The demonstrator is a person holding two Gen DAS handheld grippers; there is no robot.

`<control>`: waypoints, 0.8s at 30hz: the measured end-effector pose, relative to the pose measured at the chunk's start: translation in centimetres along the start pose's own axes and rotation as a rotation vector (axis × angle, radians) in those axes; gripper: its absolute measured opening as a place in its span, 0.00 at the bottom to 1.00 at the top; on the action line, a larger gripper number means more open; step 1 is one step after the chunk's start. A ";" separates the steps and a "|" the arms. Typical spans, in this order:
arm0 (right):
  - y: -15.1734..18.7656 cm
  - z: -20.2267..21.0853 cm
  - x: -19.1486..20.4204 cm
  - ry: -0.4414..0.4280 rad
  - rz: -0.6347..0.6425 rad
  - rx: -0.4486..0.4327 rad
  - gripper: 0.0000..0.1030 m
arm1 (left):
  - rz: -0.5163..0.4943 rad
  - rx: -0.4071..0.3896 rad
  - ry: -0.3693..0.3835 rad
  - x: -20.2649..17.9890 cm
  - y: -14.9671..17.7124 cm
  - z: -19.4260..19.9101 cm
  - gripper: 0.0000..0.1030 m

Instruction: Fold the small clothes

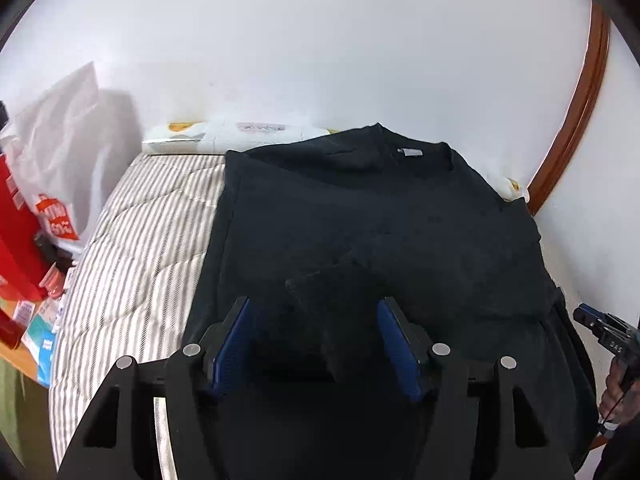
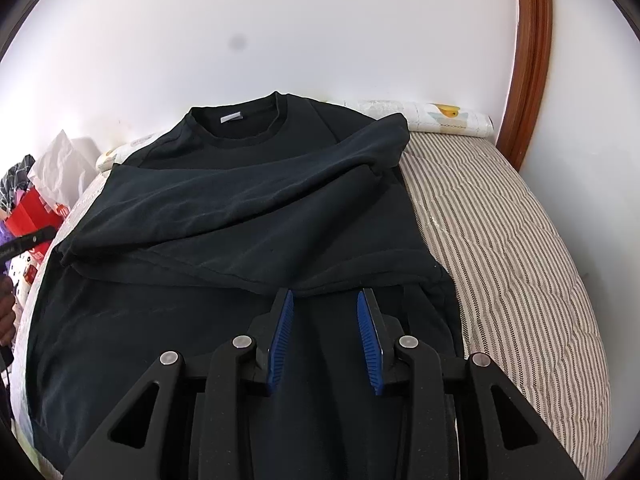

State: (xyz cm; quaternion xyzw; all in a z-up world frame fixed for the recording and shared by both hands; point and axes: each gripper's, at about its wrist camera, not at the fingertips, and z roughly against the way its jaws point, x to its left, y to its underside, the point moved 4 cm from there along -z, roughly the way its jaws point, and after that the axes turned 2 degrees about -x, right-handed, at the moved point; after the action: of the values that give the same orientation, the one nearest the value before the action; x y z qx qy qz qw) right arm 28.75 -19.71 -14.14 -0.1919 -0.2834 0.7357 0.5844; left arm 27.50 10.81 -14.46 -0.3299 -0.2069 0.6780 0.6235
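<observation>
Surface: a striped bed (image 1: 132, 232) is set against a white wall.
Left wrist view: the left claw (image 1: 314, 336) is held released above the black shirt (image 1: 380, 220).
Right wrist view: the right claw (image 2: 325, 322) is held released above the shirt, spread on the bed, sleeve (image 2: 224, 204) folded across.

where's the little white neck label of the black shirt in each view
Left wrist view: small white neck label upper centre-right, inside the black long-sleeved shirt collar.
Right wrist view: label upper centre-left, inside the collar.
Shared landmark: curved brown wooden frame at the right edge of both views.
</observation>
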 end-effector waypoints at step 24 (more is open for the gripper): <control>-0.4 -2.4 -2.4 0.063 -0.061 0.019 0.36 | -0.056 -0.065 -0.010 -0.4 -2.3 -2.4 0.06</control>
State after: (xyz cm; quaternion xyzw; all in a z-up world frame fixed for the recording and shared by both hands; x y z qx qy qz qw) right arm 31.10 -21.47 -15.79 -0.2007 -0.2638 0.7139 0.6168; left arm 30.82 10.39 -14.43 -0.3408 -0.2411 0.6549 0.6299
